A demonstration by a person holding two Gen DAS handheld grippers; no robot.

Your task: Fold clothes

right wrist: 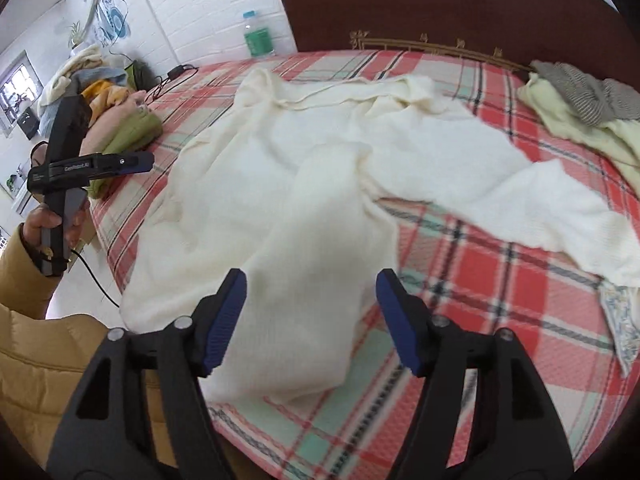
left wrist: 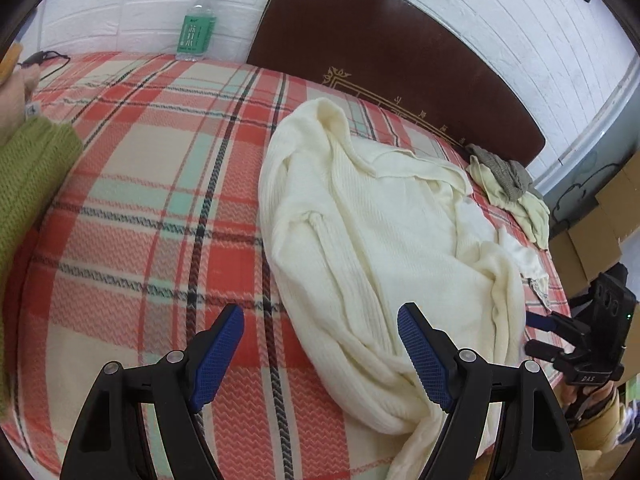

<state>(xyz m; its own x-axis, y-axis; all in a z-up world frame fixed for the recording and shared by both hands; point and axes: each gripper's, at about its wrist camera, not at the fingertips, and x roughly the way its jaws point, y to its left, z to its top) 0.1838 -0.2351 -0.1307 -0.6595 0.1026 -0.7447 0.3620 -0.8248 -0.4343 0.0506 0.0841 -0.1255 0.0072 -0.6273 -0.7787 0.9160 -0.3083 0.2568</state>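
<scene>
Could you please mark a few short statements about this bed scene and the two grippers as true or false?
1. Both grippers are open and hold nothing. True: the left gripper and the right gripper both stand with jaws apart.
2. The cream sweater lies neatly folded. False: it is spread out and rumpled on the plaid bedspread.
3. A water bottle stands by the wall beside the headboard. True.
4. The bottle has a red label. False: the label is green.
5. The sweater is the only clothing on the bed. False: a small pile of clothes lies near the headboard.
</scene>
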